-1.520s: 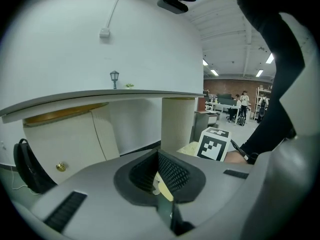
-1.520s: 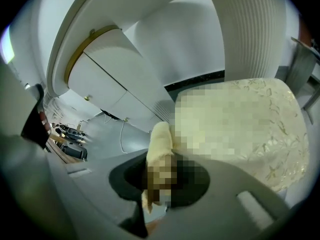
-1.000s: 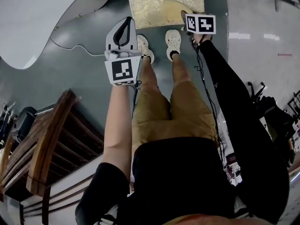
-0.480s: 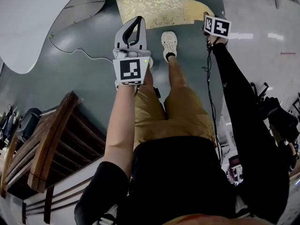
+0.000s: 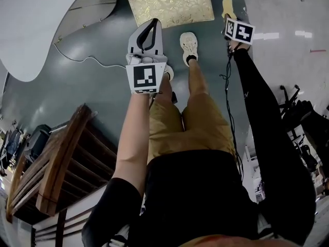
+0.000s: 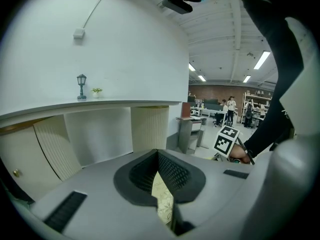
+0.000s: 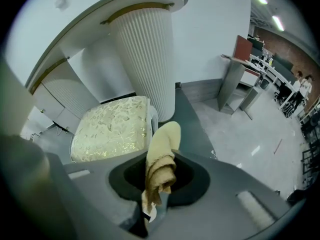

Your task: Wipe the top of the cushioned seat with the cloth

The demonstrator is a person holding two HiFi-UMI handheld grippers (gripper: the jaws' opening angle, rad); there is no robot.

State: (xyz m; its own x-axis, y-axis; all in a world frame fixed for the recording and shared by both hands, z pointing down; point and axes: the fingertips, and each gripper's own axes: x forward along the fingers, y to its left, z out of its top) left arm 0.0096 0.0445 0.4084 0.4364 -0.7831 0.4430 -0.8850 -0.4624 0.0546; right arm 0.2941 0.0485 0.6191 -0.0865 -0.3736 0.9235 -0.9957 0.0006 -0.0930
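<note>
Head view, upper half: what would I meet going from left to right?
White counter → left gripper → pale shoe → right gripper, holding the yellow cloth. The cushioned seat spans several of these, so it is left out.

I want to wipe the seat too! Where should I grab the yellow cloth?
Pinch the cloth at its bunched end from behind, as the right gripper does: the folds give the jaws bulk, and the loose end sticks forward for wiping.
</note>
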